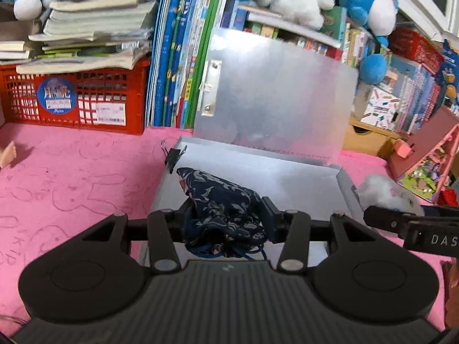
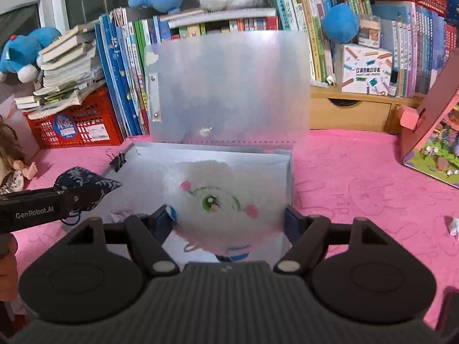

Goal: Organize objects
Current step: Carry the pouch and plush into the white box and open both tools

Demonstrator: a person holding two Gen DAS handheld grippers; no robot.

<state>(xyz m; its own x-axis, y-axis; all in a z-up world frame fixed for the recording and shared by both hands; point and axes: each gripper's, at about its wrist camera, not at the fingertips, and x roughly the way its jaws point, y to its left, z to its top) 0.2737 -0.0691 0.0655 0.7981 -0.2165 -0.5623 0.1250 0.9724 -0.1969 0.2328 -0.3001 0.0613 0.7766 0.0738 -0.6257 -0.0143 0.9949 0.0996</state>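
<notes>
Left claw (image 1: pixel 228 215) pinches a navy pouch (image 1: pixel 223 200), right claw (image 2: pixel 228 215) squeezes a white plush (image 2: pixel 221 200), both over the open box (image 1: pixel 287 172); binder clip (image 1: pixel 173 156) on its rim.

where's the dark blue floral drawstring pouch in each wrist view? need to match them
Left wrist: the dark blue floral drawstring pouch sits bottom centre, clamped in the left claw, over the open grey plastic box.
Right wrist: the pouch is at the left edge, mid-height, at the tip of the left claw coming in from the left.
Shared landmark: the black binder clip on the box's left wall.
</notes>
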